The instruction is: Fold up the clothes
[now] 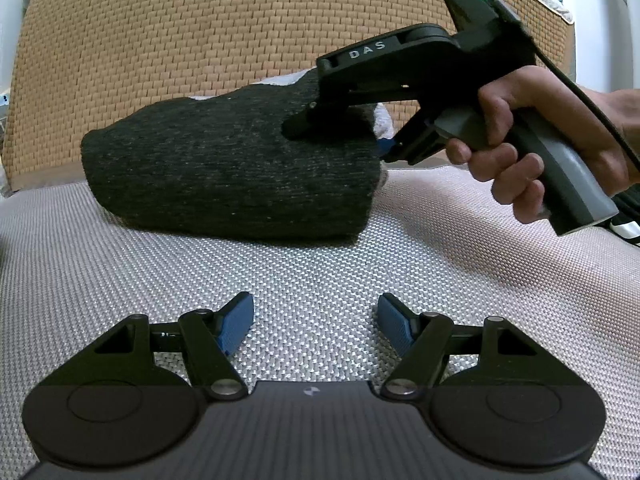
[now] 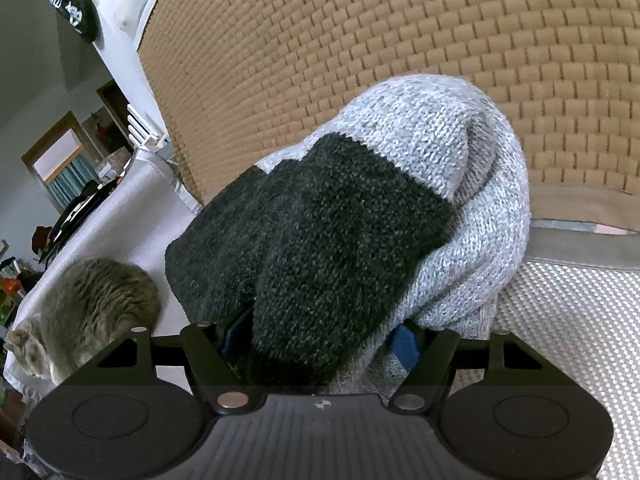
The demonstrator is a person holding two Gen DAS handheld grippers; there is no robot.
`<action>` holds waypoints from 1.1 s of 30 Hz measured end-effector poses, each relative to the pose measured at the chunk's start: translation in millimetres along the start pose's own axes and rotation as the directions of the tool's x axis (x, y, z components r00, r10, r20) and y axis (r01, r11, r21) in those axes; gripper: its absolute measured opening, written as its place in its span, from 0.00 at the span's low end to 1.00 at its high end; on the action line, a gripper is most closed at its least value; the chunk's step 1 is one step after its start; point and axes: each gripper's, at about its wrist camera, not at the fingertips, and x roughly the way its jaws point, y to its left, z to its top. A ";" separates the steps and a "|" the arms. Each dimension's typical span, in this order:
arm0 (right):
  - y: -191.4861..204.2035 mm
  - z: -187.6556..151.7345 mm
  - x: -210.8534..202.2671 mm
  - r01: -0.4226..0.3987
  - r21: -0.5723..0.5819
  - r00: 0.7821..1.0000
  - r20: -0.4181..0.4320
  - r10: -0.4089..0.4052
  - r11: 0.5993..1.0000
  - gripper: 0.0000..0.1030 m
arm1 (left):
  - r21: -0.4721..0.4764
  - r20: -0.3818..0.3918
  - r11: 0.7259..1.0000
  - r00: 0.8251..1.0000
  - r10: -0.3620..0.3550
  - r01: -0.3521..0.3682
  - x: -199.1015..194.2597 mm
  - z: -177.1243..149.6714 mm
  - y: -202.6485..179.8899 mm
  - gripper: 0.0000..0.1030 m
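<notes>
A folded knit sweater (image 1: 228, 172), dark grey with a light grey part, sat bundled on a silver woven mat (image 1: 320, 276), its far edge against a tan woven backrest (image 1: 200, 32). The right gripper (image 2: 320, 344) held its 2 blue pads (image 2: 406, 344) around the sweater's near right edge, thick fabric filling the gap. The left gripper (image 1: 316, 326) hung spread and empty over bare mat, well short of the sweater. A grey cat (image 2: 92, 312) crouched at the left edge.
</notes>
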 end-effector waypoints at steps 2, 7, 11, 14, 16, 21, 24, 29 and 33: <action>2.5 1.0 3.2 -0.002 -0.006 1.000 0.000 0.002 1.000 0.71 | 0.000 0.000 1.000 1.000 0.001 -0.001 0.1 -0.4 0.1 0.70; 7.9 3.3 11.9 -0.015 -0.005 1.000 -0.004 0.015 1.000 0.71 | 0.000 0.002 1.000 1.000 0.002 -0.002 -1.0 -1.4 -0.6 0.70; 12.1 6.6 17.7 -0.021 -0.018 1.000 -0.015 0.021 1.000 0.71 | -0.002 0.004 1.000 1.000 0.002 -0.002 -2.4 -2.5 -1.9 0.70; 16.5 7.8 23.5 -0.027 -0.027 1.000 -0.016 0.027 0.999 0.71 | -0.003 0.006 1.000 1.000 0.001 -0.001 -3.5 -3.1 -2.6 0.70; 18.9 7.9 27.6 -0.033 -0.030 0.999 -0.014 0.033 0.999 0.71 | -0.004 0.006 1.000 1.000 0.003 -0.003 -2.5 -2.6 -2.6 0.70; 21.9 8.9 33.4 -0.041 -0.034 0.999 -0.017 0.041 0.999 0.71 | -0.017 0.005 1.000 1.000 0.003 -0.003 -4.2 -3.4 -1.6 0.70; 20.2 7.3 31.1 -0.040 -0.013 0.999 -0.016 0.040 0.999 0.71 | -0.025 0.000 1.000 1.000 0.006 -0.006 -4.0 -2.3 -1.0 0.70; 11.5 -0.8 25.0 -0.041 0.109 0.999 0.009 0.040 0.993 0.71 | -0.046 -0.016 0.999 1.000 0.019 -0.020 -4.1 1.0 1.7 0.70; 20.4 -1.5 21.9 0.016 0.135 1.000 0.018 -0.019 0.991 0.71 | -0.078 -0.062 0.997 0.998 0.017 -0.021 -1.4 8.8 8.9 0.70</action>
